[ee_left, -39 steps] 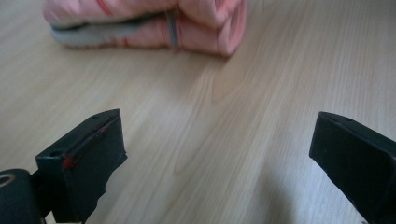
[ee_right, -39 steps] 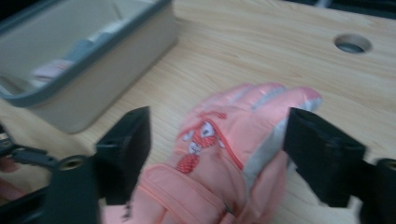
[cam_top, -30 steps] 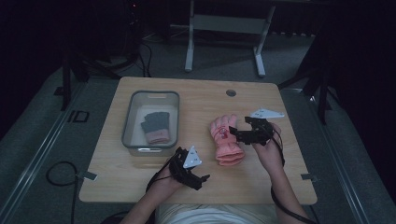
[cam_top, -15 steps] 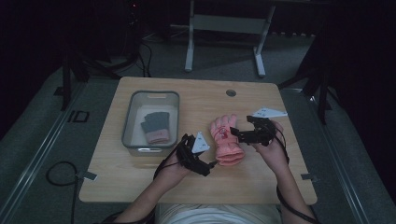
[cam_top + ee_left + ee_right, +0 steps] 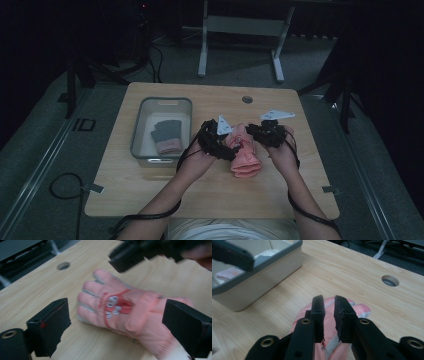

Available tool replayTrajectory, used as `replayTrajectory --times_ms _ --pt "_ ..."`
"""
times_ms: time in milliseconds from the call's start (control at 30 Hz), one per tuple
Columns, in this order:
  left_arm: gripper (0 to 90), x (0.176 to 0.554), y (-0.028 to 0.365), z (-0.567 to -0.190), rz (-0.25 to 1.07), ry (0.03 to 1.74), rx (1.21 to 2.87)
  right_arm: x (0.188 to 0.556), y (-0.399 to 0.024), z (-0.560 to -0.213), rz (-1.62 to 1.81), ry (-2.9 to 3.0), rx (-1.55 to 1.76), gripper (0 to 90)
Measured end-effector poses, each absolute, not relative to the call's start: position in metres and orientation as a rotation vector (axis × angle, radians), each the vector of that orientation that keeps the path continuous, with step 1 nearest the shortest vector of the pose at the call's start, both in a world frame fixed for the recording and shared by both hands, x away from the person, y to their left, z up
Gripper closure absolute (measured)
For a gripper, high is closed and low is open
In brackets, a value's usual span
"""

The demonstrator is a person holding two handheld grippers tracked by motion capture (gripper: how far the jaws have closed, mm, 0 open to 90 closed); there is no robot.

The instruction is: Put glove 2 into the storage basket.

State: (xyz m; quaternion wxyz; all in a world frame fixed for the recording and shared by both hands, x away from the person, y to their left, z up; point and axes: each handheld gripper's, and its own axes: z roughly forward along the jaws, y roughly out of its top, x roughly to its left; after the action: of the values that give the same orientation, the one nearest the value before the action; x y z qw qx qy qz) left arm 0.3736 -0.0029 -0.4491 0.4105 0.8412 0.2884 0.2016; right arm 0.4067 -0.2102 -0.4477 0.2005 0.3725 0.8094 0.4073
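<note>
The pink glove (image 5: 244, 155) lies flat on the wooden table (image 5: 150, 195), near the middle and a little toward the person, its cuff toward 6 o'clock in the high view and its fingers toward 12. In the left gripper view it shows a red and white cartoon patch on the back and grey strips between the fingers, with a paler cuff at the lower right.

The left gripper (image 5: 120, 327) stands with its jaws wide apart, one black pad at 8 o'clock and the other at 4 o'clock of its own view, the glove lying between and below them; the pads do not press on it. In the high view this gripper sits at 9 o'clock of the glove, just beside it.

The right gripper (image 5: 329, 315) has just been closing: its jaws stand near together with a narrow gap, right over the glove's fingers. Whether any fabric is pinched between them I cannot tell. In the high view it sits at 1 o'clock of the glove.

At 9 o'clock of the glove, near it, stands a grey-rimmed bin (image 5: 137, 132) holding a dark grey glove (image 5: 165, 131) with a pink cuff.
</note>
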Motion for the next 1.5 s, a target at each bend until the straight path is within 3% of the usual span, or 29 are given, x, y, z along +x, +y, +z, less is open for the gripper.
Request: replayTrajectory --times_ms 233,433,633,867,933,1033,1167,1233,1367,1500 --pt "9.4 0.398 -0.019 -0.461 0.442 0.766 2.162 0.419 -0.206 -0.467 1.018 2.319 1.064 79.9" --pt "14.3 0.415 -0.03 -0.479 0.435 0.848 2.2 0.422 -0.215 -0.475 1.058 2.331 1.133 58.6" --pt "15.9 0.423 -0.024 -0.497 0.363 0.989 2.202 0.433 -0.219 -0.493 0.886 2.391 1.163 49.3" --pt "16.4 0.44 -0.023 -0.527 0.182 1.067 2.254 0.447 -0.224 -0.507 0.87 2.475 1.246 43.9" --pt "20.8 0.443 -0.023 -0.533 0.147 1.068 2.268 0.449 -0.224 -0.515 0.896 2.519 1.308 43.0" --pt "25.6 0.451 -0.018 -0.543 -0.007 1.09 2.217 0.455 -0.23 -0.524 0.981 2.547 1.37 42.4" --pt "46.0 0.457 -0.018 -0.546 -0.14 1.046 2.201 0.46 -0.233 -0.528 1.03 2.578 1.435 45.4" --pt "50.8 0.46 -0.016 -0.549 -0.203 1.052 2.165 0.46 -0.233 -0.528 1.039 2.575 1.45 48.2" --pt "66.5 0.459 -0.015 -0.55 -0.237 1.041 2.116 0.459 -0.235 -0.528 1.084 2.557 1.483 55.0" --pt "74.1 0.457 -0.017 -0.543 -0.224 1.025 2.112 0.455 -0.236 -0.524 1.119 2.527 1.495 60.0"
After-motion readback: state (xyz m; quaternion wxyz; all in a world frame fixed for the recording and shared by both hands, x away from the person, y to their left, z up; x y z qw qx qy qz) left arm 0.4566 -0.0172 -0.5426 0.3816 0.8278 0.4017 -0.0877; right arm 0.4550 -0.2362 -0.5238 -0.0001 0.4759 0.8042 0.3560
